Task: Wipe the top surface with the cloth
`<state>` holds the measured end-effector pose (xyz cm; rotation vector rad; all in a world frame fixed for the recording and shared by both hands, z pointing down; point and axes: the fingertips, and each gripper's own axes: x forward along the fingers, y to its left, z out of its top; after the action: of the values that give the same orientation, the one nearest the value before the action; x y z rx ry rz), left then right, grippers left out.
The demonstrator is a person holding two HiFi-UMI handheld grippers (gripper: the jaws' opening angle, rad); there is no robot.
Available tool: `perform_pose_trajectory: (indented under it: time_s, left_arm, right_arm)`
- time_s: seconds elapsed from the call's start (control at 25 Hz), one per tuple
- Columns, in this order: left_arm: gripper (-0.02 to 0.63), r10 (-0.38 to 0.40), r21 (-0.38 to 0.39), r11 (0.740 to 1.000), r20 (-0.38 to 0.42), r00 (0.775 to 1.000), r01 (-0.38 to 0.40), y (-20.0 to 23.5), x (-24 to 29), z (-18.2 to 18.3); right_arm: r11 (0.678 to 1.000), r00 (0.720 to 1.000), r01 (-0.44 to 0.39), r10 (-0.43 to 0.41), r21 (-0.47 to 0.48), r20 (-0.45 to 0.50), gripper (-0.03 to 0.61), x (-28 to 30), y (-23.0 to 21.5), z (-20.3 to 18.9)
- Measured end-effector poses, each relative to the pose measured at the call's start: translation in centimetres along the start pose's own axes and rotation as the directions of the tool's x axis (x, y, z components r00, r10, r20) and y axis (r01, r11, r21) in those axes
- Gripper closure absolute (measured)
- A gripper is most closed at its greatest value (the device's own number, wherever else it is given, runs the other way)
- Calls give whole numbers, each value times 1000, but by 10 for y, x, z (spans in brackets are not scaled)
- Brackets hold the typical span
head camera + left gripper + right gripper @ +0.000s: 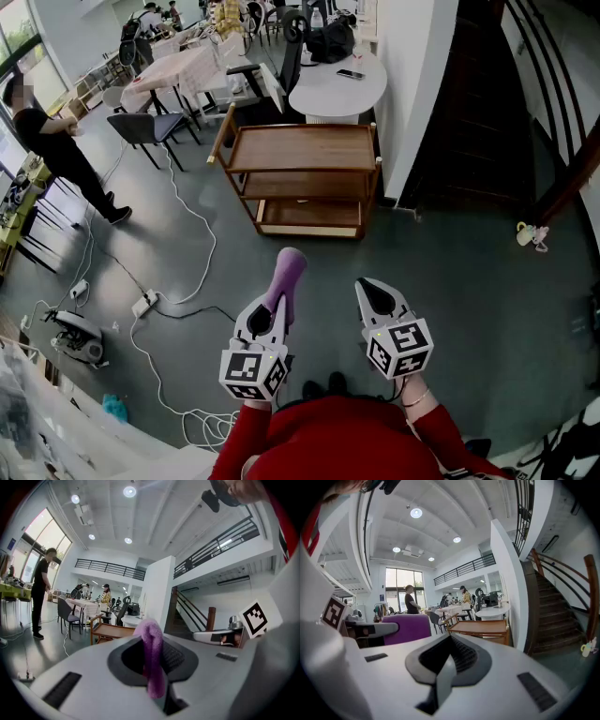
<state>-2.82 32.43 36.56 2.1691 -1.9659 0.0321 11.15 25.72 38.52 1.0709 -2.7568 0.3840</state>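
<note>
Purple cloth (286, 274) clamped in fingers of left gripper (278, 302); those of right gripper (367, 289) together, empty.

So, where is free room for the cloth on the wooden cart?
The cart's top shelf looks bare from rail to rail; the lower shelves seem bare too. Crowded: cables on the floor left of it, and a bag and phone on the white table behind.
</note>
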Motion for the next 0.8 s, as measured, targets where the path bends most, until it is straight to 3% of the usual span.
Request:
perform_pose_trajectory:
  time_s: [0.8]
  left_arm:
    - [563, 28, 0, 1000, -10, 1000, -28, 4, 1, 1]
  right_arm:
    - [1000, 1000, -18, 18, 5, -10, 568, 6, -1, -1]
